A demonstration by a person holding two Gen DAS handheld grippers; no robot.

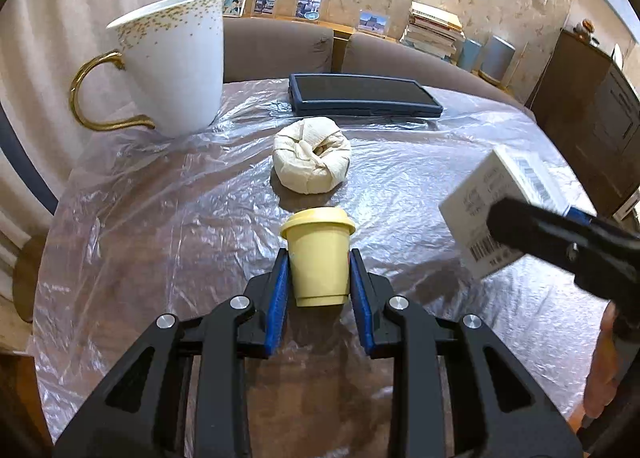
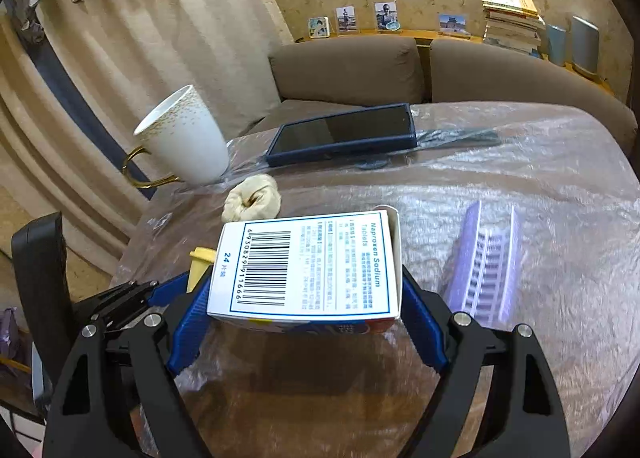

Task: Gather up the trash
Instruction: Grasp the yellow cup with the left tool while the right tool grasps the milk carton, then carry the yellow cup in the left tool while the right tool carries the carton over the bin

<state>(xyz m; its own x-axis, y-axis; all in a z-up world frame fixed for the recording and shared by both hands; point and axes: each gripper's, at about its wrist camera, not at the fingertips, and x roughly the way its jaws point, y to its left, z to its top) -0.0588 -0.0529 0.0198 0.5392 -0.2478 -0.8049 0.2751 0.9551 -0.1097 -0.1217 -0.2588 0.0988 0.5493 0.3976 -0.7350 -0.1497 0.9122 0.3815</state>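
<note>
The small pale-yellow lidded paper cup (image 1: 318,258) stands upright on the plastic-covered desk (image 1: 160,218), clamped at both sides by the blue pads of my left gripper (image 1: 319,278). The white cardboard medicine box with a barcode (image 2: 308,266) lies flat between the pads of my right gripper (image 2: 306,298), gripped by its ends above the desk. Just beyond the cup sits a crumpled cream paper wad (image 1: 312,160). Farther ahead lies a dark-blue cased tablet (image 1: 360,94); far left, a white gold-handled mug (image 1: 172,62).
</note>
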